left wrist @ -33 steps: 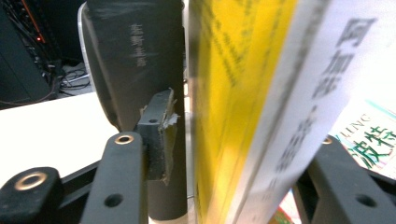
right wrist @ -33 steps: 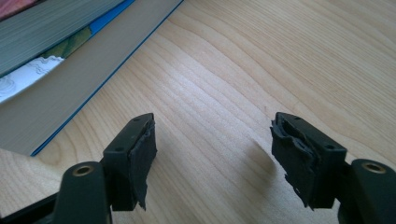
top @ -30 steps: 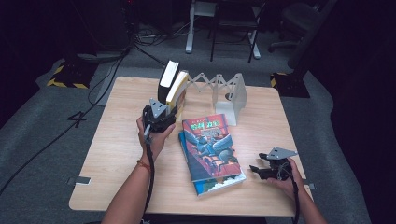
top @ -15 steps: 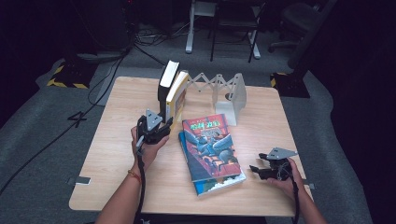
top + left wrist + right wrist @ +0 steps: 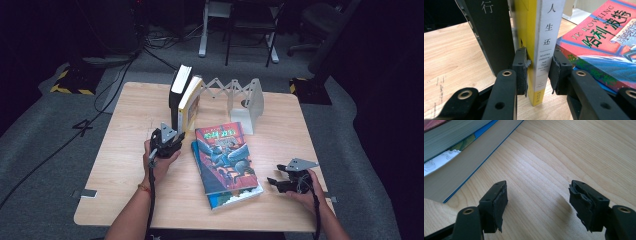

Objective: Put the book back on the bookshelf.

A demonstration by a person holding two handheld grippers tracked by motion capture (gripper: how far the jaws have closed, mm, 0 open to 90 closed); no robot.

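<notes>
Two books stand upright at the left end of a white folding book rack (image 5: pixel 250 100): a black one (image 5: pixel 178 90) (image 5: pixel 491 37) and, to its right, a yellow book with a white spine (image 5: pixel 190 104) (image 5: pixel 544 42). My left gripper (image 5: pixel 167 138) (image 5: pixel 539 72) reaches the yellow book's spine low down; its jaws have just been closing and the pads (image 5: pixel 522 70) now sit against both covers. A red-covered book (image 5: pixel 225 155) (image 5: pixel 599 37) lies flat on a blue one (image 5: pixel 235 197). My right gripper (image 5: pixel 274 181) (image 5: pixel 537 197) rests open on the table, nothing between its jaws.
The wooden table (image 5: pixel 125 150) has bare room at its left and front right. The flat books' page edges (image 5: pixel 446 142) lie just left of the right gripper. Chairs and cables stand on the dark floor behind the table.
The left hand has dropped lower and drawn back from the top of the upright books to the foot of the yellow book's spine. The right hand has stayed put.
</notes>
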